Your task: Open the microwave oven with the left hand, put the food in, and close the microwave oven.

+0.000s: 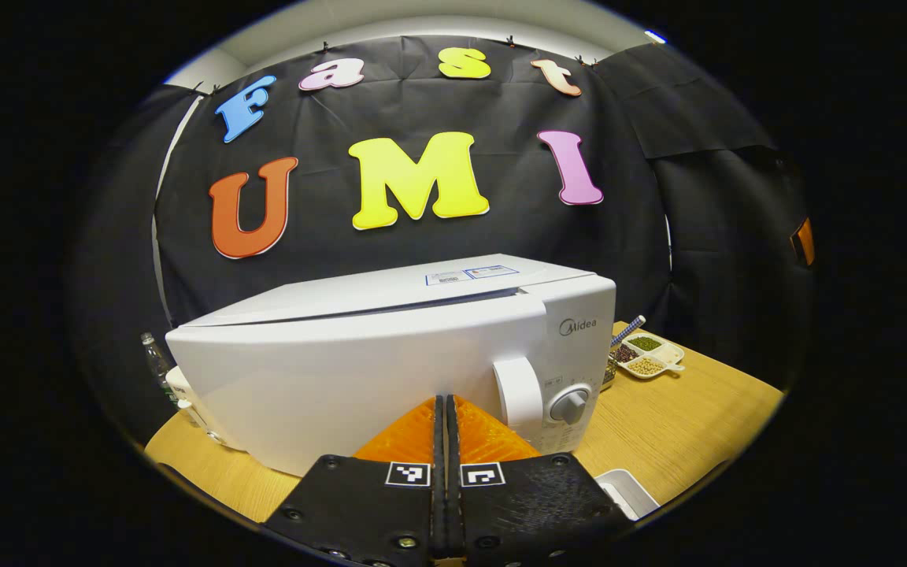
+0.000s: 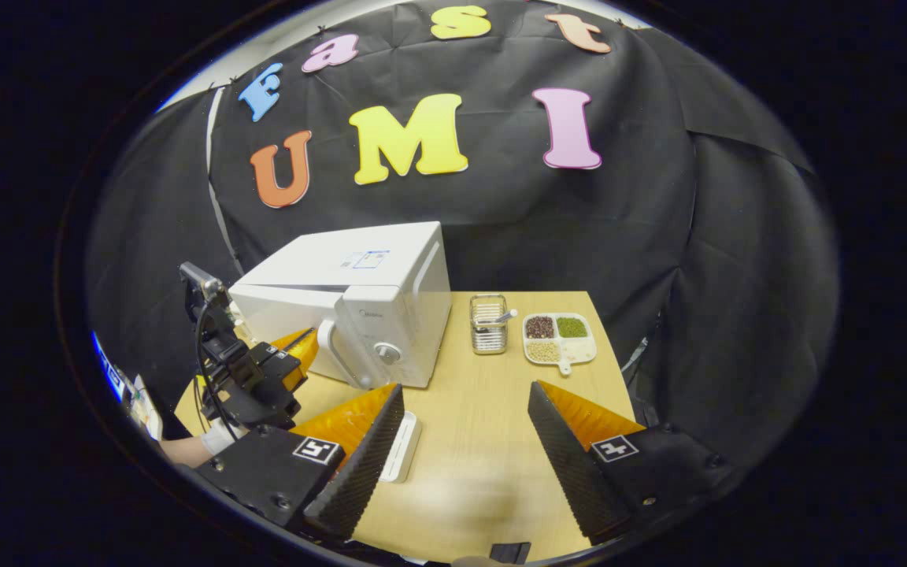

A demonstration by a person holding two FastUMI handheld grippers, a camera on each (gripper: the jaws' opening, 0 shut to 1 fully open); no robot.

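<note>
The white microwave point(image 1: 359, 370) stands on the wooden table with its door looking closed; a thin dark seam runs along the door's top. Its handle point(image 1: 518, 394) and knob point(image 1: 569, 405) are at the door's right end. My left gripper point(image 1: 447, 400) is shut with nothing between its fingers, tips close to the door just left of the handle. In the right gripper view the microwave point(image 2: 379, 311) is at the back left, with the left gripper point(image 2: 296, 346) in front of it. My right gripper point(image 2: 465, 398) hangs open over the table. A white rectangular dish point(image 2: 404, 445) lies under its left finger; its contents are hidden.
A wire basket point(image 2: 489, 323) and a compartment dish of beans point(image 2: 560, 339) stand right of the microwave. A gloved hand point(image 2: 221, 433) holds the left gripper. A small bottle point(image 1: 156, 362) stands left of the microwave. The white dish's corner point(image 1: 619, 488) lies near the table's front edge.
</note>
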